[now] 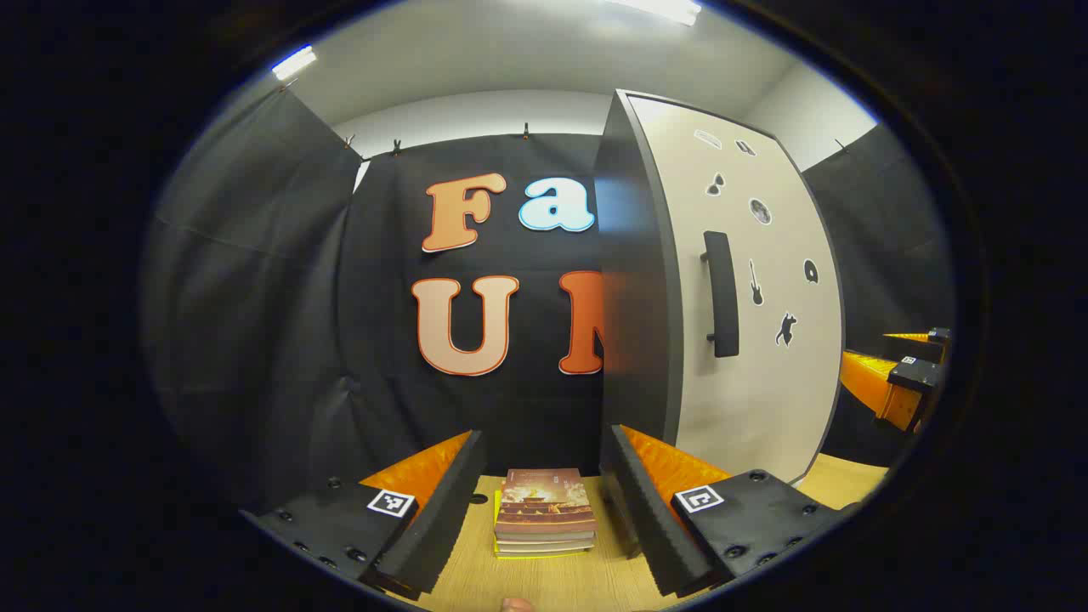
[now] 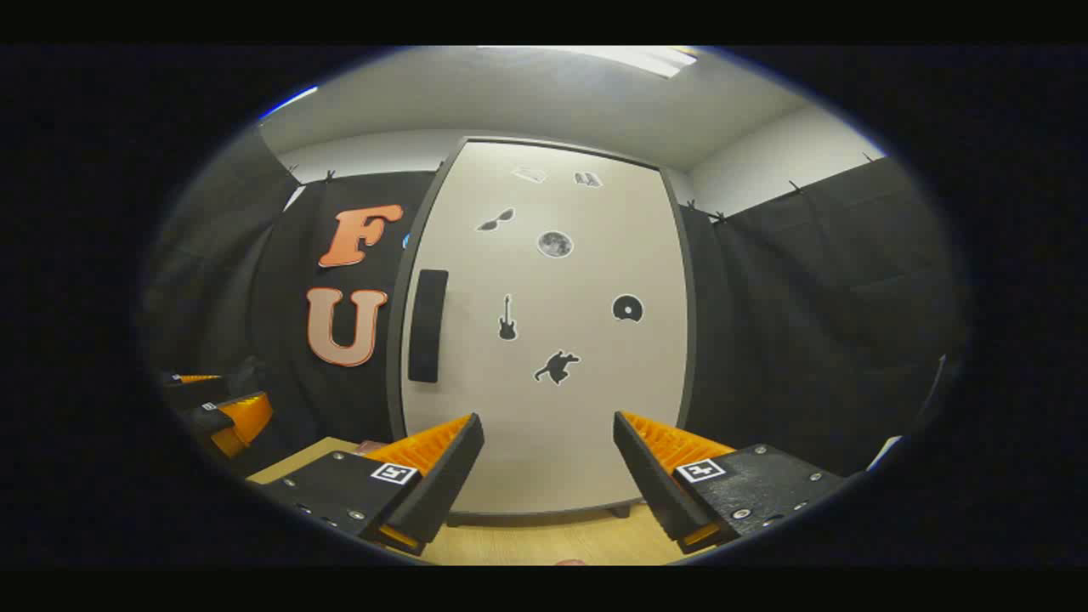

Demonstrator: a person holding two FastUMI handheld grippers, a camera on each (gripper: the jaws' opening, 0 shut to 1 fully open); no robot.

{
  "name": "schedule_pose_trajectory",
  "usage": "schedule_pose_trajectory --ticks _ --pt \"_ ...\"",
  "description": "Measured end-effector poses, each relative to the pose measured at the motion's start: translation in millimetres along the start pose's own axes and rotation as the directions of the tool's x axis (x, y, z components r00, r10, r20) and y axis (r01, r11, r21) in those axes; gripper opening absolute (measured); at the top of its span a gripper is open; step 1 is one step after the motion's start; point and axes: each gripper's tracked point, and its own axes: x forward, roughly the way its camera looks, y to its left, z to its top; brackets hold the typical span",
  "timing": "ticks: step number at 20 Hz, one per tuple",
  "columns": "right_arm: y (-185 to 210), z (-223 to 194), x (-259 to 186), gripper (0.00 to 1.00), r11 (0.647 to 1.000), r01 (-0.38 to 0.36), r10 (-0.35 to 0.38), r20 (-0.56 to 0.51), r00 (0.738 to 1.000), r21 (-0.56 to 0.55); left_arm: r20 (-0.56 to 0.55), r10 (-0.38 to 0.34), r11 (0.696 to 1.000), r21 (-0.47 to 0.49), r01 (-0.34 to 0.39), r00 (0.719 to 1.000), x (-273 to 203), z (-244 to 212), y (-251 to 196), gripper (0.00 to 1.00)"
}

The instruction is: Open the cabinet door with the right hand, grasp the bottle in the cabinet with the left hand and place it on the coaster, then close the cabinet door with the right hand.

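A tall cabinet [image 2: 586,357] stands on the wooden table with its pale door [image 1: 765,374] closed flat, hiding whatever is inside. Small dark stickers dot the door. A black vertical handle [image 2: 427,325] sits at the door's left side, seen also as the handle [image 1: 721,293] in the left gripper view. My right gripper [image 2: 548,463] faces the door from a short distance, open and holding nothing. My left gripper [image 1: 544,501] is open too, hovering left of the cabinet above a stack of books. Each gripper appears in the other's view: right gripper [image 1: 901,378], left gripper [image 2: 217,408].
A stack of books [image 1: 544,514] lies on the wooden table [image 1: 552,578] in front of the left gripper, close to the cabinet's dark side panel [image 1: 637,280]. Black cloth walls close in the booth behind and on both sides.
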Motion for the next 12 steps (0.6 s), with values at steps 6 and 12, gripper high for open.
schedule_pose_trajectory --ticks 6,12 --pt "11.9 -1.1 8.3 0.95 0.999 -0.049 0.049 -0.010 0.999 0.014 -0.010 -0.022 1.000 -0.009 0.022 1.000 5.2 -0.3 -10.6 0.95" --pt "19.0 1.0 8.9 0.95 0.997 -0.075 0.075 -0.009 0.997 -0.010 -0.030 -0.013 0.999 -0.030 0.012 0.999 9.1 -3.2 -6.9 0.95"
